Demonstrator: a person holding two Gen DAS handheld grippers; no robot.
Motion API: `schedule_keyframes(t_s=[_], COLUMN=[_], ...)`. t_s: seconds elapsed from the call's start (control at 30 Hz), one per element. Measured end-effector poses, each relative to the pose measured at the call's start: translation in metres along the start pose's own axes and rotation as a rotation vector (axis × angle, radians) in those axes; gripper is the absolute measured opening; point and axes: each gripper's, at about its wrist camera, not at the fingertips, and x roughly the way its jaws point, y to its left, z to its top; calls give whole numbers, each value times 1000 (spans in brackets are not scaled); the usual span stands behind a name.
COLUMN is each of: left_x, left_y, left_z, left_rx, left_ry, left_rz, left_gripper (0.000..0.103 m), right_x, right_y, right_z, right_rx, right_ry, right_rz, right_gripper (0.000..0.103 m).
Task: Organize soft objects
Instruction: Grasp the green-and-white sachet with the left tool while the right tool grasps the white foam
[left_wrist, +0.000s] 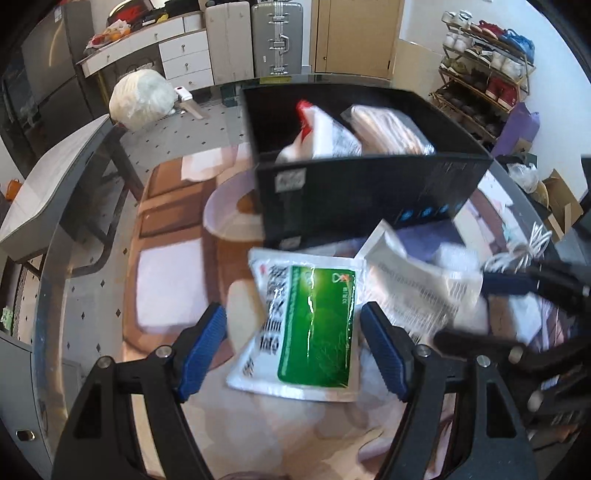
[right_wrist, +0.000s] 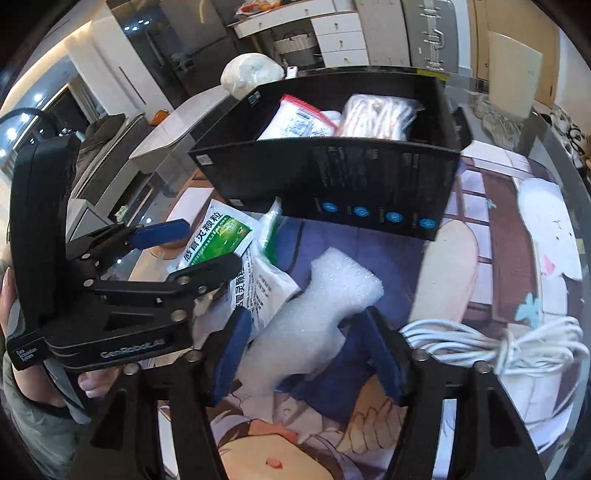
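A green-and-white medicine pouch (left_wrist: 306, 325) lies on the table between the open fingers of my left gripper (left_wrist: 293, 354), not gripped. A second white pouch (left_wrist: 413, 280) lies to its right. In the right wrist view my right gripper (right_wrist: 308, 350) is open around a white foam piece (right_wrist: 325, 314) lying on the mat. The green pouch (right_wrist: 218, 236) and the white pouch (right_wrist: 262, 291) lie to its left, under my left gripper (right_wrist: 195, 240). A black box (right_wrist: 325, 184) behind holds a red-topped zip bag (right_wrist: 299, 122) and a pink packet (right_wrist: 376, 114).
A coiled white cable (right_wrist: 498, 343) lies on the right of the printed mat (right_wrist: 498, 221). The black box (left_wrist: 362, 192) stands just beyond the pouches. A white bowl (left_wrist: 229, 218) sits left of the box. A shoe rack (left_wrist: 487, 74) and drawers stand far behind.
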Motion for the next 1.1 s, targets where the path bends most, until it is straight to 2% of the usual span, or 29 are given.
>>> schedule_keyframes(t_s=[0.13,0.2,0.3,0.33,0.47,0.57,0.63,0.67,0.7,0.87,1.0,1.1], left_x=[-3,-6,-8,-8,-8,-16,-25,-28,-31,-38,-33,-24], left_y=[10,12,14,12,4,2,3,4,4,-1,-11,-11], left_z=[-17,-21,-22,-21,-14,-13,-14,-16,-18,-18,-13,-14], left_rx=[29,34,40,49,64,43,33,29,31,80,160,138], left_ry=[-5,-4,-2,-2,4,7,7,4,9,-16,-22,2], left_rz=[8,2,-5,-8,-18,-47,-77,-86,-91,-102,-87,-73], left_gripper=[76,75,73,71,47,42,44,51,63,65,78,78], right_x=[-1,-5,-12,-13,-24,-20,-23,-25,-28,-39,-38,-35], right_y=[-2,-2,6,7,-4,-12,-18,-21,-22,-28,-41,-44], right_z=[-3,-6,-13,-13,-11,-5,-4,-3,-3,0,5,9], right_rx=[-53,-96,-221,-231,-193,-169,-152,-140,-134,-120,-54,-28], right_ry=[23,31,51,54,29,33,31,25,22,6,-5,-1], right_rz=[-33,-45,-131,-143,-134,-144,-126,-113,-108,-94,-65,-84], right_gripper=[64,48,46,46,46,46,46,47,49,51,52,52])
